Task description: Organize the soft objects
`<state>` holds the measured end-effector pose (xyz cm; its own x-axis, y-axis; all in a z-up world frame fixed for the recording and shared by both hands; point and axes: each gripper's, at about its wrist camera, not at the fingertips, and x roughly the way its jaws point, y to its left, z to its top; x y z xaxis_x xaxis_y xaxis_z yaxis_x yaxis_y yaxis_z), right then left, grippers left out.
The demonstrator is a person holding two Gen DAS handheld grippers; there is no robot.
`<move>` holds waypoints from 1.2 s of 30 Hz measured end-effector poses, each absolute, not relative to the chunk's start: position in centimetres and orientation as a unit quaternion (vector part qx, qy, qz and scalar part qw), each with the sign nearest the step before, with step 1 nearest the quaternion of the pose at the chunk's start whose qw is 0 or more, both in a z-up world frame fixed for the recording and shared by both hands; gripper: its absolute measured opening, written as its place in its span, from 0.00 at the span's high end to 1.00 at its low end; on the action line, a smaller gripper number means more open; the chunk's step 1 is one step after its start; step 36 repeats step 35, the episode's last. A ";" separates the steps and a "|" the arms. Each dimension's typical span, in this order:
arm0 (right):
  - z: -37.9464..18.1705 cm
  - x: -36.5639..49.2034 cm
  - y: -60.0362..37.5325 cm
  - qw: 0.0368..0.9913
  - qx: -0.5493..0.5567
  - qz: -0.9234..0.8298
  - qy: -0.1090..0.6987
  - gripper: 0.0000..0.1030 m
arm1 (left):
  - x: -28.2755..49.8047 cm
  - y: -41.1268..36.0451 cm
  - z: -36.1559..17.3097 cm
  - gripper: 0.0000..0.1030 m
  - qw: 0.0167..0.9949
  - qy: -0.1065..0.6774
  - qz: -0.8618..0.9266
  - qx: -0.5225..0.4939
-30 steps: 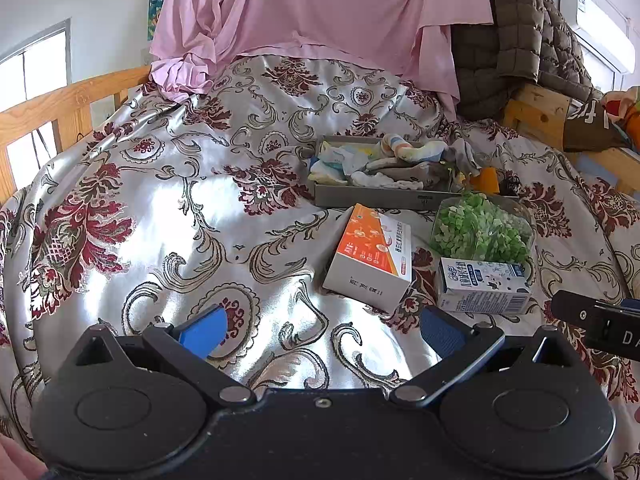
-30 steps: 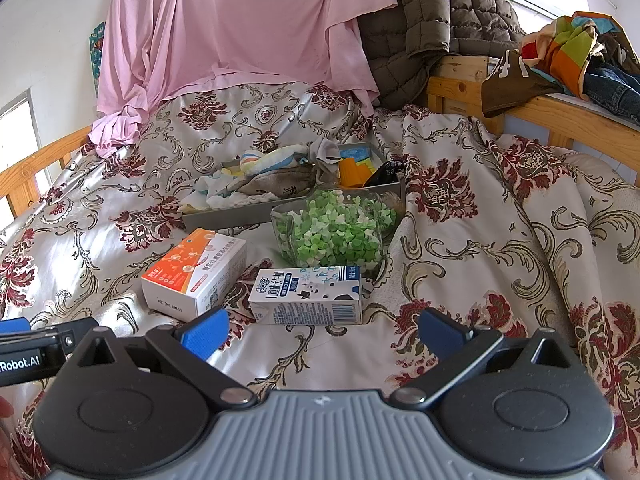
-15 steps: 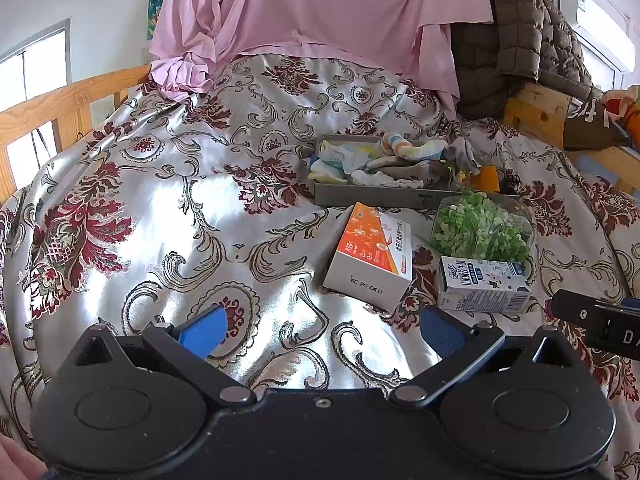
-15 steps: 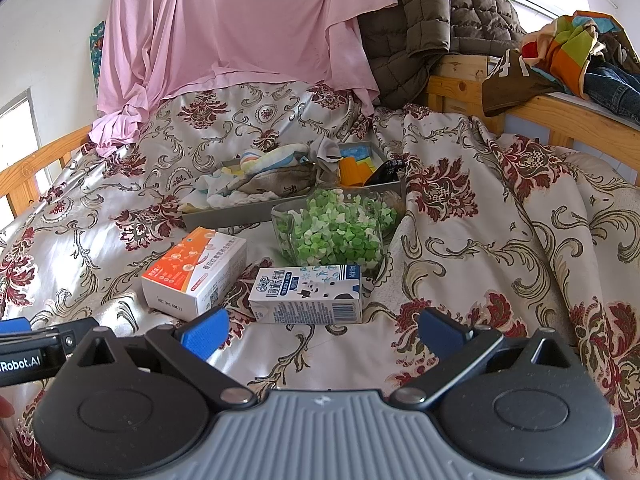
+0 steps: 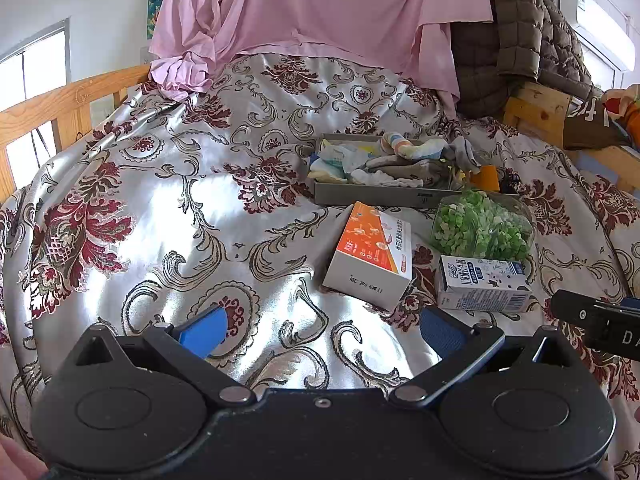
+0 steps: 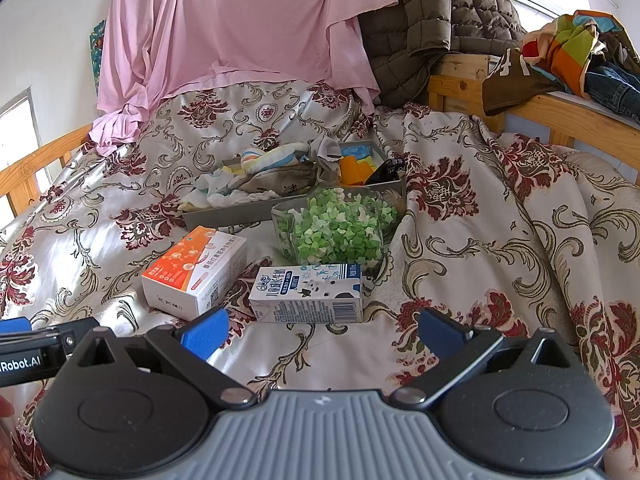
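A grey tray [image 5: 384,198] [image 6: 240,212] lies on the bed, filled with socks and small cloths [image 5: 404,152] [image 6: 276,160]. In front of it lie an orange-and-white box [image 5: 370,256] [image 6: 196,270], a clear tub of green pieces [image 5: 482,228] [image 6: 340,230] and a milk carton [image 5: 482,284] [image 6: 308,294]. My left gripper [image 5: 320,330] is open and empty, low over the bedspread, short of the box. My right gripper [image 6: 322,332] is open and empty, just short of the carton.
The floral satin bedspread [image 5: 160,216] covers the bed. A pink sheet [image 5: 320,12] and a brown quilted jacket [image 6: 432,16] hang at the back. Wooden rails [image 5: 52,108] [image 6: 560,116] run along both sides. Clothes [image 6: 576,48] pile on the right rail.
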<state>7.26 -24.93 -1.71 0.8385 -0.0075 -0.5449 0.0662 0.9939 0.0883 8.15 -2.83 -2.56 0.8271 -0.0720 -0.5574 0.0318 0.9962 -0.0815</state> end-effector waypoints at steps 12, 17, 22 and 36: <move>-1.7 7.3 -24.9 0.957 0.052 -0.019 0.284 0.00 | 8.0 -2.6 -2.4 0.01 0.952 0.301 -0.023 -0.043; -1.7 7.2 -24.9 0.957 0.052 -0.019 0.284 0.00 | 8.1 -2.5 -2.3 0.01 0.951 0.305 -0.010 -0.044; -1.7 7.2 -24.9 0.957 0.052 -0.019 0.284 0.00 | 7.9 -2.6 -2.1 0.01 0.952 0.303 -0.005 -0.033; -1.6 7.3 -24.9 0.957 0.052 -0.019 0.285 0.00 | 8.2 -3.0 -2.0 0.01 0.953 0.303 -0.012 -0.014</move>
